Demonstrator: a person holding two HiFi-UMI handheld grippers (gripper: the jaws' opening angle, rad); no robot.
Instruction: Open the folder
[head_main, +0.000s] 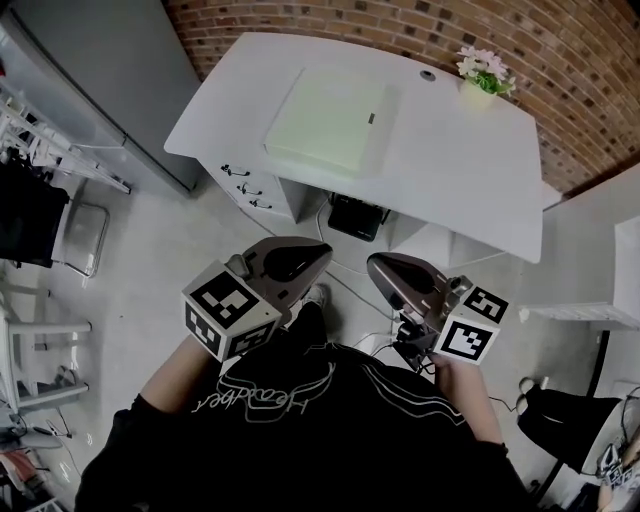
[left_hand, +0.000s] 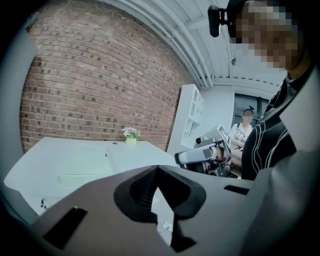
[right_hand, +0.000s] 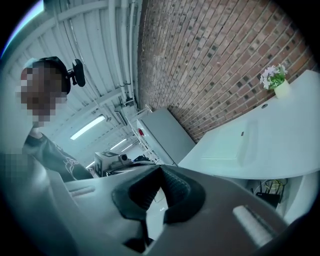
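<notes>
The folder (head_main: 330, 118) lay closed and flat on the desk (head_main: 450, 175), left of centre. The left claw (head_main: 318, 252) and right claw (head_main: 378, 266) were both fully closed and empty, side by side, well apart from the desk.

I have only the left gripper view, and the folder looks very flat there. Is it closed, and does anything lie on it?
Observer: The head view shows the folder closed, lying flat on the desk, with nothing on top.
Operator: How near are the grippers?
Observer: Not near. The left gripper and the right gripper are both above the floor, short of the desk's edge.
Operator: And the right jaws?
Observer: The right gripper view shows them together, empty.
</notes>
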